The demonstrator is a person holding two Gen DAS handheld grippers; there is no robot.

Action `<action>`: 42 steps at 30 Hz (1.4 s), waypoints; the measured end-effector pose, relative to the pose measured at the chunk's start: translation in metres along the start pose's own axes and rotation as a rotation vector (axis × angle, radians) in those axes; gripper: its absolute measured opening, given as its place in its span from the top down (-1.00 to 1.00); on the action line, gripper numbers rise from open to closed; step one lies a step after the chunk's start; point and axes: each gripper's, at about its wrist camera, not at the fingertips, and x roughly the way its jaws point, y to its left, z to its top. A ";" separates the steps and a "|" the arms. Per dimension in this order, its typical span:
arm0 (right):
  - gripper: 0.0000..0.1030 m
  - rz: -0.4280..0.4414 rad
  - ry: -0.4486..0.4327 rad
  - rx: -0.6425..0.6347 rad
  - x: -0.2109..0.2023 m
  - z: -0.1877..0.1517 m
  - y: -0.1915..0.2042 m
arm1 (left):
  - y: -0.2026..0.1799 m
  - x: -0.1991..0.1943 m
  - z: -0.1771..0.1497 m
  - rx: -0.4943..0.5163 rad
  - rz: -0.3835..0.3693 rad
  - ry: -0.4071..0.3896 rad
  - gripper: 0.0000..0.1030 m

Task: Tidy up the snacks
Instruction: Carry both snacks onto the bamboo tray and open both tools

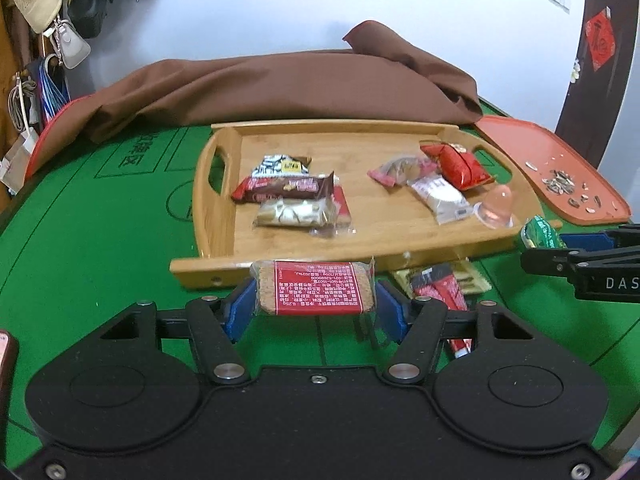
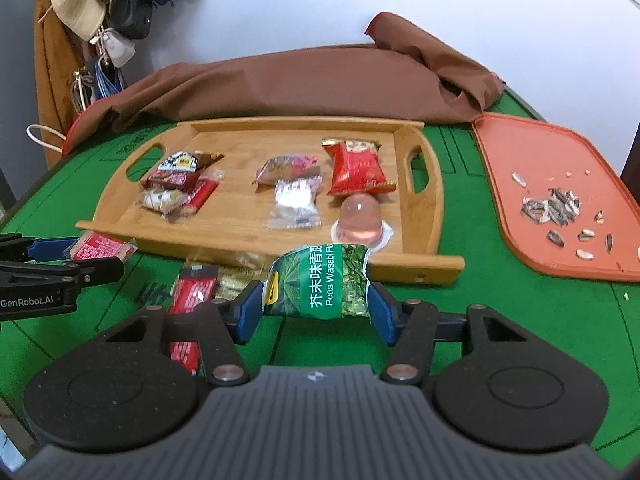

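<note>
My left gripper (image 1: 314, 312) is shut on a biscuit pack with a red label (image 1: 314, 289), held just in front of the wooden tray (image 1: 216, 240). My right gripper (image 2: 316, 312) is shut on a green wasabi pea packet (image 2: 320, 285), also in front of the tray (image 2: 432, 216). The tray holds a left group of wrapped bars (image 1: 288, 196) and a right group with a red packet (image 2: 356, 168), a white sachet (image 2: 295, 202) and a pink jelly cup (image 2: 360, 216). A red stick packet (image 2: 188, 308) and a yellowish packet (image 2: 232, 280) lie on the green felt between the grippers.
A brown cloth (image 1: 280, 84) is heaped behind the tray. An orange board (image 2: 552, 184) with sunflower seed shells (image 2: 554, 206) lies to the right. Bags and a cap (image 2: 76, 0) hang at the back left. The table surface is green felt (image 1: 100, 240).
</note>
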 end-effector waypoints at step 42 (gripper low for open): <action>-0.09 -0.025 0.149 0.074 0.114 0.135 0.020 | 0.036 0.100 0.139 -0.108 -0.060 0.048 -0.19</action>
